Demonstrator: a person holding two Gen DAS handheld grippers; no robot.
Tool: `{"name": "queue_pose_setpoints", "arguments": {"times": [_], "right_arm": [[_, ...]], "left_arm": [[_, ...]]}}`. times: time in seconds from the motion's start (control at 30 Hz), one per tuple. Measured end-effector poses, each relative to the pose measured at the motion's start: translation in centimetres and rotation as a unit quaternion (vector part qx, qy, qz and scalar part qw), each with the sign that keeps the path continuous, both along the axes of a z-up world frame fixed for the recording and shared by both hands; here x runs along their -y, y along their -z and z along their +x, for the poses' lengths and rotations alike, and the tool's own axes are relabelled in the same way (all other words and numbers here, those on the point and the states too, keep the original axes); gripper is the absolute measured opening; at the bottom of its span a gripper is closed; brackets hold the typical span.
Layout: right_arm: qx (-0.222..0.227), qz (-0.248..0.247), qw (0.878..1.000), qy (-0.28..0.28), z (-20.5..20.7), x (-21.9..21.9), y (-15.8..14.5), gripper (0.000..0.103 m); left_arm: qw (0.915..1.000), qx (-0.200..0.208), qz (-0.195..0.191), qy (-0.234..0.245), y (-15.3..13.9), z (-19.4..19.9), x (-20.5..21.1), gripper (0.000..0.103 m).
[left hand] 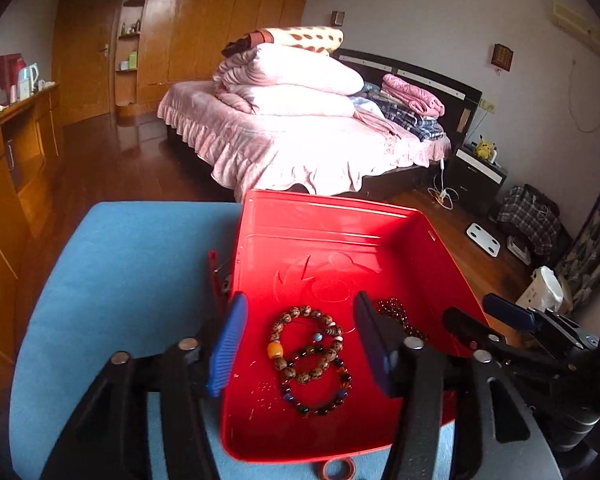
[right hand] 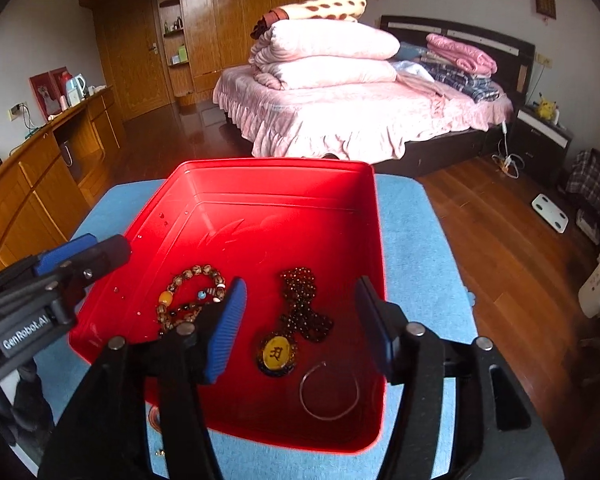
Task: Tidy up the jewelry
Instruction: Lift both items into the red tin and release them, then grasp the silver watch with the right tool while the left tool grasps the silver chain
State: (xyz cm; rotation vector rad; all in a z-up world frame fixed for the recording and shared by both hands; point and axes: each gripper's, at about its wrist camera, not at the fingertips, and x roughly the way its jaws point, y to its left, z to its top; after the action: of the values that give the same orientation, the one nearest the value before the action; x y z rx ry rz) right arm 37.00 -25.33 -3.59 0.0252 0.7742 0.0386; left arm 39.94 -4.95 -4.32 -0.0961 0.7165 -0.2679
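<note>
A red plastic tray stands on a blue cloth-covered table. In it lie beaded bracelets, a dark bead necklace with a yellow pendant and a thin clear bangle. My left gripper is open and empty, hovering above the bracelets; it also shows at the left of the right wrist view. My right gripper is open and empty above the necklace; it shows in the left wrist view.
The blue table ends in edges on all sides. A red clip lies left of the tray and an orange ring at its near edge. Beyond are a bed, wooden cabinets and floor.
</note>
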Motion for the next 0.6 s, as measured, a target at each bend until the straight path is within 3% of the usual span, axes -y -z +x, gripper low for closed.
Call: {"name": "queue_pose_setpoints", "arguments": {"times": [0.17, 0.23, 0.6], "right_arm": [[0.033, -0.002, 0.999, 0.001, -4.2, -0.2, -1.1, 0.079], [0.040, -0.006, 0.999, 0.000, -6.3, -0.5, -1.2, 0.081], [0.020, 0.015, 0.999, -0.019, -15.0, -2.0, 0.8, 0.085]], "left_arm": [[0.9989, 0.045, 0.003, -0.011, -1.3, -4.6, -1.6, 0.085], [0.9983, 0.055, 0.011, -0.019, -1.4, -6.5, -2.1, 0.089], [0.9989, 0.041, 0.022, -0.011, 0.3, -14.8, -4.0, 0.092]]}}
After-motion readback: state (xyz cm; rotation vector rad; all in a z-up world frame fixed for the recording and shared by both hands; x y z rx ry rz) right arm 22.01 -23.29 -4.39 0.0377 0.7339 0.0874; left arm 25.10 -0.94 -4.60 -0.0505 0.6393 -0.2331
